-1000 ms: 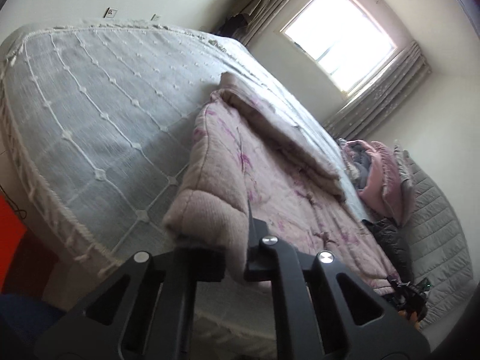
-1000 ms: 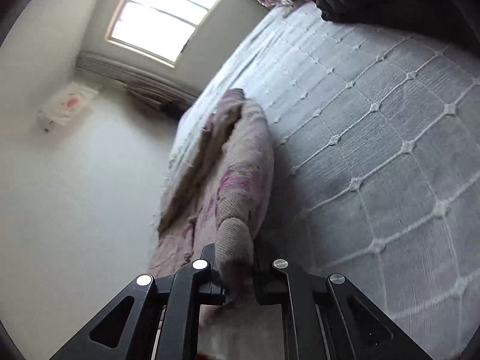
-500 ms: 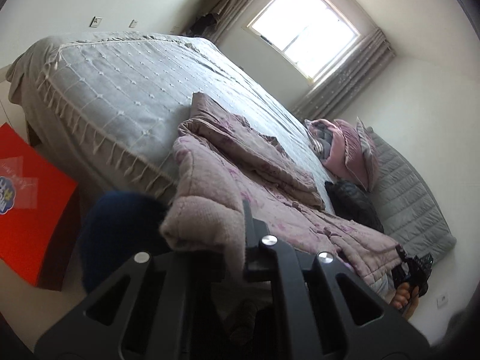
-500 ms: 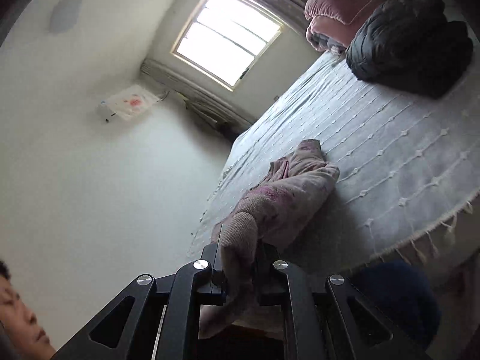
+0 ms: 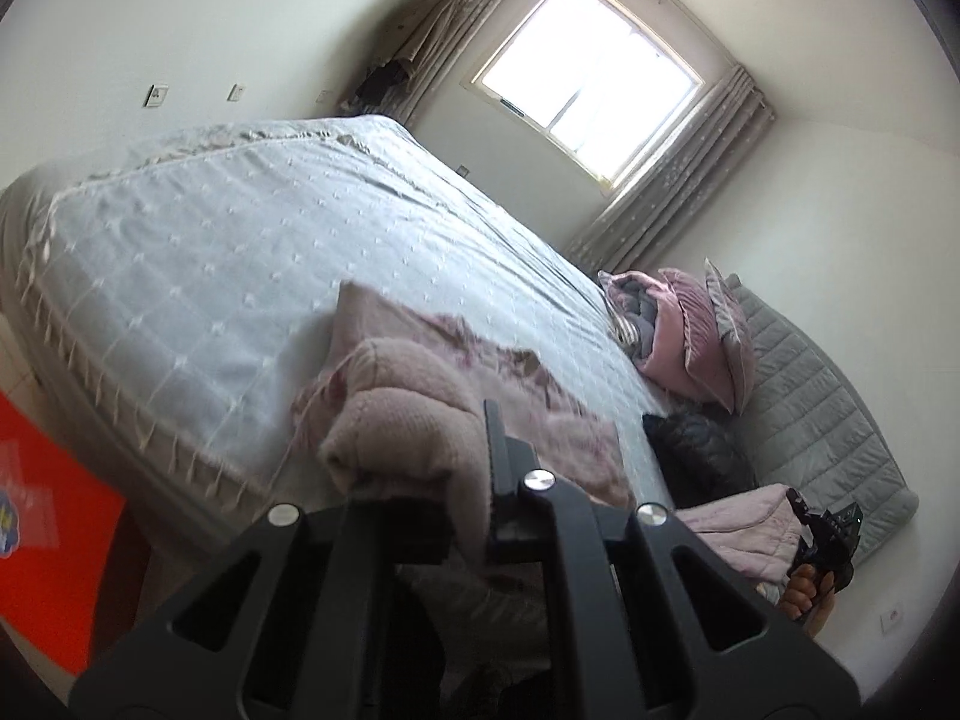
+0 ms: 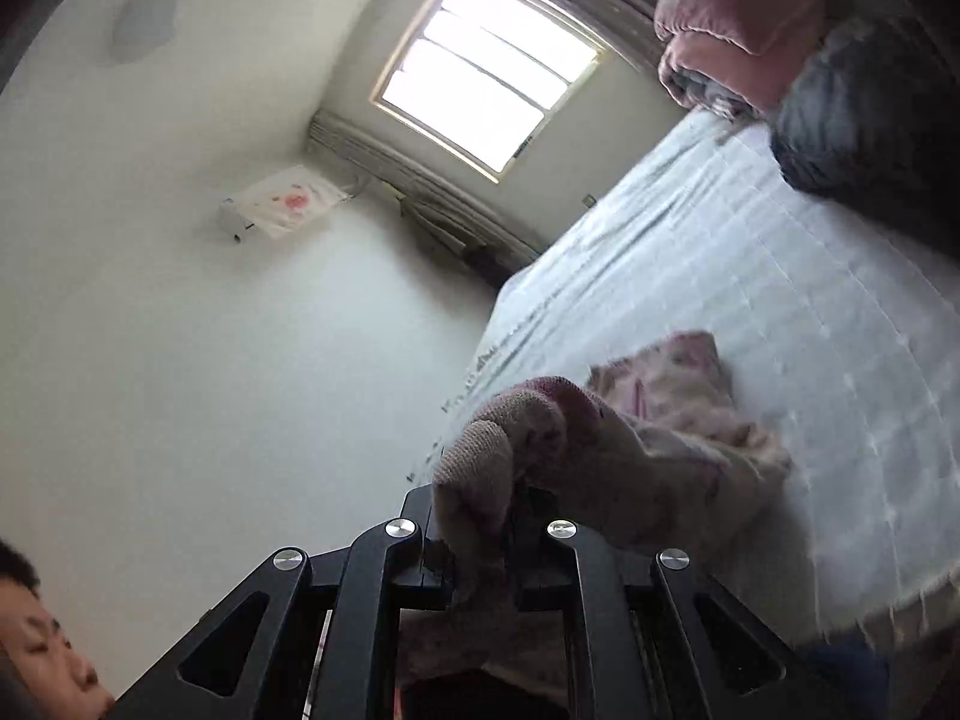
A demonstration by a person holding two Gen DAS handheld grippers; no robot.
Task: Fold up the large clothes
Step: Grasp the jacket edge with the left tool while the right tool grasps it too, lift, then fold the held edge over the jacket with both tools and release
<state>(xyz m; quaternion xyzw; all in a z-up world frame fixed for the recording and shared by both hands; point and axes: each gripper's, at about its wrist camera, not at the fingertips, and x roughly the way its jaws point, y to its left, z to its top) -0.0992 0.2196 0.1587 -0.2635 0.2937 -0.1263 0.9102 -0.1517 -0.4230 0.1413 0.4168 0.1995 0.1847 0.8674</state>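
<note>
A padded pink garment with purple flowers [image 5: 420,390] is lifted at its near edge, its far part still lying on the grey bed cover [image 5: 240,252]. My left gripper [image 5: 468,516] is shut on one ribbed pink cuff of it. My right gripper [image 6: 480,546] is shut on the other cuff [image 6: 480,456], and the garment [image 6: 660,438] trails from there onto the bed [image 6: 780,312]. The left wrist view also catches the right gripper [image 5: 825,540] at the far right, held by a hand and gripping pink cloth.
A black jacket [image 5: 699,450] and pink and grey pillows [image 5: 684,324] lie at the head of the bed by a grey quilted headboard [image 5: 828,420]. A red box [image 5: 54,540] stands on the floor left of the bed. A window [image 5: 588,84] is in the far wall.
Both grippers have risen and drawn back from the bed with the cuffs in them. The garment has bunched up and come partly off the bed edge.
</note>
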